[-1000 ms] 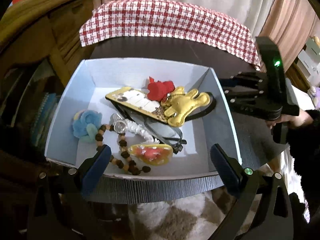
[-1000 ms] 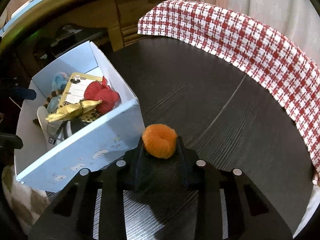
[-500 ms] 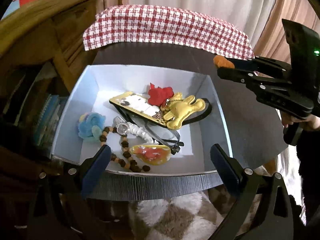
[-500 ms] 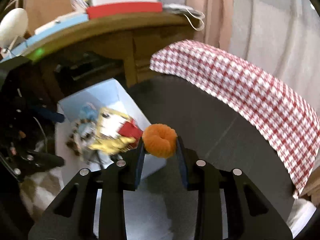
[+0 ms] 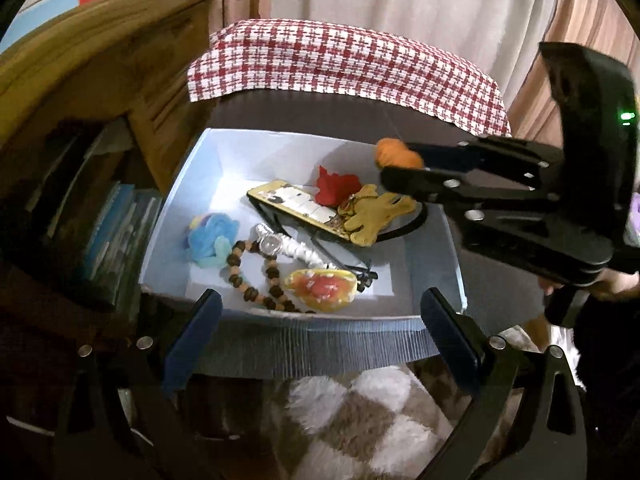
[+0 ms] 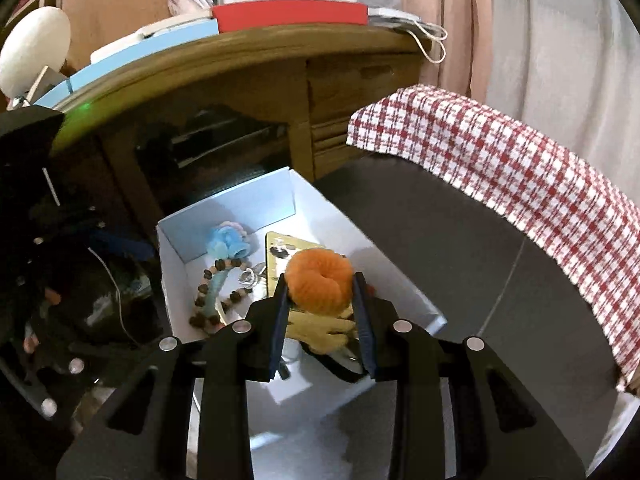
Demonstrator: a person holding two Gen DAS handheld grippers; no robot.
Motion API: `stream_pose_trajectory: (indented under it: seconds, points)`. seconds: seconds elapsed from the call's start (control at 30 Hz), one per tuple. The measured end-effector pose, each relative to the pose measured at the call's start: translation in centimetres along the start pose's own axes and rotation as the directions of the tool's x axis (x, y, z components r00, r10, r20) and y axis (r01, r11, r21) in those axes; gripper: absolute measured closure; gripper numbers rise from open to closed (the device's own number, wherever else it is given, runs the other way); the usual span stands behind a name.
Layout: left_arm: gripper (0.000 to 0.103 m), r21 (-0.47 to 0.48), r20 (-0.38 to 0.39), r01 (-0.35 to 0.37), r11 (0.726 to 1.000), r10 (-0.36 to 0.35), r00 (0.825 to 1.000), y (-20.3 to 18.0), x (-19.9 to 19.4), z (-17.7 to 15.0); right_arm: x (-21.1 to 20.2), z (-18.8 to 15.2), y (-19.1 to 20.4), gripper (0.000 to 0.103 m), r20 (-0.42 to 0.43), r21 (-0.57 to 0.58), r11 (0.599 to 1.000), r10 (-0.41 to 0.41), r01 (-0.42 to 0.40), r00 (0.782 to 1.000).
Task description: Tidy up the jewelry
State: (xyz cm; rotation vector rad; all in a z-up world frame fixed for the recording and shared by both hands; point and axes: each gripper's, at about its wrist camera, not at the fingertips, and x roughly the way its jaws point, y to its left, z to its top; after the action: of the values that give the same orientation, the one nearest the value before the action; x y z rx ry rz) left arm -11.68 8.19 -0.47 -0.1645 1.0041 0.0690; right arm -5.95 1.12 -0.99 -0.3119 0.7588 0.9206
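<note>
My right hand-held gripper (image 6: 320, 300) is clamped on an orange scrunchie (image 6: 319, 287), both pads pressed against its sides; in the right wrist view it sits at frame centre, held in the air above the open light-blue box (image 6: 224, 208). In the left wrist view the same scrunchie (image 5: 396, 154) shows at centre right, over the far right part of the box (image 5: 224, 160), gripped at the tip of the right hand-held gripper (image 5: 400, 160), which reaches in from the right edge of the frame. My left hand-held gripper (image 5: 316, 320) is spread wide and holds nothing; its blue pads (image 5: 192, 332) frame the near wall of the box at lower centre. Contents visible in the box: a blue scrunchie (image 5: 210, 236) at left, a brown bead bracelet (image 5: 256, 276) near the front wall, a watch (image 5: 272, 245) touching the beads, a yellow-and-red oval piece (image 5: 320, 285) at the front, a gold-edged card (image 5: 300, 210) in the middle, a red fabric piece (image 5: 336, 188) and a yellow plush figure (image 5: 376, 214) towards the right. The box rests on the dark round tabletop (image 5: 304, 116), with a red-checked cloth (image 5: 344, 64) draped over its far edge at the top of the frame.
</note>
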Motion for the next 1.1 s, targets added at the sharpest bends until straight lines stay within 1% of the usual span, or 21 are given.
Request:
stream_pose_trajectory:
  seconds: [0.2,0.37,0.4,0.47,0.53,0.57,0.6,0.63,0.67,0.7,0.8,0.83,0.9,0.93,1.0,1.03,1.07,1.1]
  points:
    - [0.004,-0.024,0.008,-0.004,1.000,0.004,1.000,0.6,-0.7,-0.6,2.0,-0.2,0.6,0.071,-0.032,0.026,1.000,-0.002,0.003,0.999]
    - [0.004,-0.032,0.008,-0.007,0.999,0.007,1.000,0.8,-0.9,-0.8,2.7,-0.4,0.8,0.070,-0.041,0.042,0.999,-0.005,0.006,0.999]
    - [0.004,-0.031,0.006,-0.007,1.000,0.007,1.000,0.8,-0.9,-0.9,2.7,-0.4,0.8,0.065,-0.040,0.047,0.999,-0.003,0.005,0.999]
    - [0.004,-0.026,0.000,-0.007,1.000,0.007,1.000,0.6,-0.9,-0.9,2.5,-0.4,0.7,0.059,-0.028,0.059,0.998,-0.003,0.004,1.000]
    - [0.004,-0.020,-0.003,-0.007,1.000,0.007,1.000,0.5,-0.8,-1.1,2.2,-0.3,0.7,0.058,-0.019,0.059,0.998,-0.008,0.009,1.000]
    - [0.004,-0.019,-0.005,-0.006,1.000,0.006,1.000,0.4,-0.9,-1.1,1.9,-0.2,0.7,0.055,-0.012,0.057,0.998,-0.016,0.017,1.000]
    - [0.004,-0.016,-0.006,-0.005,1.000,0.005,1.000,0.3,-0.9,-1.1,1.7,-0.1,0.6,0.050,-0.005,0.057,0.998,-0.021,0.021,1.000]
    - [0.004,-0.015,-0.006,-0.004,1.000,0.004,1.000,0.3,-0.9,-1.2,1.2,-0.1,0.5,0.047,0.006,0.055,0.998,-0.024,0.023,1.000]
    - [0.004,-0.013,-0.005,-0.005,1.000,0.005,1.000,0.3,-0.9,-1.2,0.9,0.0,0.3,0.040,0.015,0.053,0.998,-0.028,0.027,0.999]
    - [0.004,-0.012,-0.004,-0.006,1.000,0.006,1.000,0.2,-0.9,-1.2,0.4,0.1,-0.2,0.033,0.029,0.056,0.997,-0.049,0.047,0.998]
    - [0.004,-0.024,0.003,-0.016,1.000,0.016,1.000,0.3,-1.1,-1.2,-0.6,0.1,-2.3,0.023,0.053,0.101,0.988,-0.121,0.115,0.991]
    - [0.004,-0.029,-0.002,-0.020,0.999,0.020,1.000,0.4,-1.1,-1.1,-1.2,-0.1,-3.5,0.021,0.062,0.127,0.981,-0.156,0.148,0.986]
    - [0.004,-0.038,-0.015,-0.033,0.999,0.033,0.999,0.6,-0.9,-1.2,-1.9,-0.6,-5.5,0.008,0.071,0.172,0.963,-0.221,0.206,0.973]
    - [0.004,-0.043,-0.019,-0.034,0.998,0.034,0.999,0.7,-0.8,-1.2,-2.3,-0.8,-6.5,0.006,0.074,0.192,0.955,-0.246,0.228,0.966]
    - [0.004,-0.052,-0.031,-0.037,0.998,0.035,0.999,0.9,-0.6,-1.3,-3.0,-1.5,-8.8,0.007,0.070,0.234,0.932,-0.301,0.278,0.951]
    - [0.004,-0.052,-0.036,-0.040,0.998,0.039,0.999,0.9,-0.5,-1.3,-3.3,-2.0,-10.6,0.007,0.048,0.265,0.907,-0.352,0.328,0.935]
    - [0.004,-0.048,-0.035,-0.043,0.998,0.041,0.999,0.9,-0.6,-1.3,-3.5,-2.4,-11.8,0.007,0.030,0.288,0.888,-0.383,0.359,0.923]
    - [0.004,-0.045,-0.033,-0.043,0.998,0.042,0.999,0.8,-0.6,-1.2,-3.7,-3.1,-13.4,0.007,0.005,0.324,0.860,-0.418,0.393,0.909]
